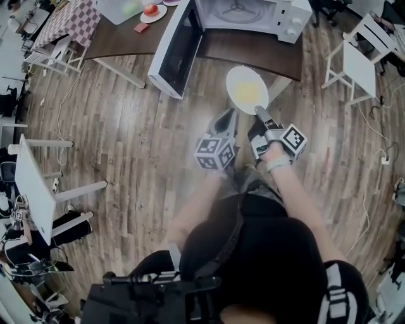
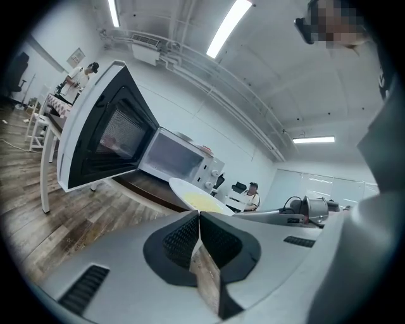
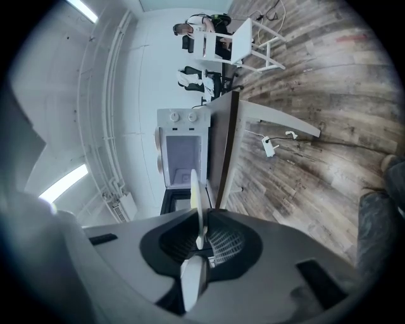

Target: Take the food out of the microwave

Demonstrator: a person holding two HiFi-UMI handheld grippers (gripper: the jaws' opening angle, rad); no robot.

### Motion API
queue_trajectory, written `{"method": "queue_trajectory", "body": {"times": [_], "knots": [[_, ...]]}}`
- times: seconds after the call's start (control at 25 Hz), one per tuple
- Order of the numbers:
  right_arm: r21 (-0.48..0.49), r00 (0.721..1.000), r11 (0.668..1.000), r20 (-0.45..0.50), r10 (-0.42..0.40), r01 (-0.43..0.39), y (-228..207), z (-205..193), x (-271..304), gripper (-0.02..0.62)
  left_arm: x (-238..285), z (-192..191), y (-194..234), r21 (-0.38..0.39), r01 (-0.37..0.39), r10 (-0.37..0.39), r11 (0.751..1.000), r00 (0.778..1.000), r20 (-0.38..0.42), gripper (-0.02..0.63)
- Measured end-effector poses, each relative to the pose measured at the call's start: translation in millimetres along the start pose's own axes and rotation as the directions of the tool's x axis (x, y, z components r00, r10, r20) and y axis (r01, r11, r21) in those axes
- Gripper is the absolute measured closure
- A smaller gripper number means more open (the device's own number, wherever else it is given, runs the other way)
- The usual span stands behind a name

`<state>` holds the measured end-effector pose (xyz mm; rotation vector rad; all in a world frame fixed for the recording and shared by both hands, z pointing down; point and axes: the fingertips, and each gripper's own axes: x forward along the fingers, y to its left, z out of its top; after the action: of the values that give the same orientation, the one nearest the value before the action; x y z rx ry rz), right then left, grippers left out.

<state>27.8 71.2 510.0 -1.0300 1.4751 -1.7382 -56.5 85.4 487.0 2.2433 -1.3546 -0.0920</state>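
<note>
One plate (image 1: 247,88) of yellow food, out of the microwave (image 1: 253,16) and held in the air over the floor.
Pinched at its near rim by the right gripper (image 1: 259,112), jaws part-closed on the edge; seen edge-on between the pads in the right gripper view. Extends straight ahead of those jaws, toward the table (image 1: 253,57) and the open door (image 1: 177,50). Left gripper (image 1: 232,114) just beside the right, jaws pressed together on nothing, tips near the plate's left rim but not touching it. Both forearms stretched forward, grippers close to level. Judged next: carry to a set-down spot. Keep the plate flat, since a single-edge grip is liable to let it tip.
</note>
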Motion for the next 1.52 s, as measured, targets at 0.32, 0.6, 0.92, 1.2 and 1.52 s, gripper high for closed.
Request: {"method": "queue_trajectory", "body": {"times": [0.32, 0.6, 0.92, 1.2, 1.52], "knots": [[-0.004, 0.999, 1.0, -0.032, -0.002, 0.002, 0.3, 13.2, -16.7, 0.557, 0.2, -9.5, -21.3, -0.004, -0.024, 0.024, 1.0, 1.0, 0.008, 0.611], [-0.022, 0.997, 1.0, -0.071, -0.006, 0.004, -2.3, 16.1, -26.4, 0.557, 0.1, -13.4, -30.9, 0.005, -0.049, 0.049, 0.999, 0.999, 0.01, 0.611], [-0.038, 0.994, 0.999, -0.11, -0.011, 0.006, -4.7, 17.7, -33.1, 0.557, -0.7, -12.6, -34.8, 0.02, -0.076, 0.075, 0.997, 0.997, 0.016, 0.611], [-0.038, 0.992, 0.999, -0.127, -0.002, -0.002, -6.2, 22.5, -34.0, 0.558, 2.5, -16.0, -38.3, 0.026, -0.089, 0.088, 0.996, 0.996, 0.015, 0.611], [-0.028, 0.99, 1.0, -0.139, -0.004, 0.0, -6.5, 27.0, -30.8, 0.558, 7.2, -17.7, -38.3, 0.027, -0.105, 0.105, 0.994, 0.994, 0.008, 0.611]]}}
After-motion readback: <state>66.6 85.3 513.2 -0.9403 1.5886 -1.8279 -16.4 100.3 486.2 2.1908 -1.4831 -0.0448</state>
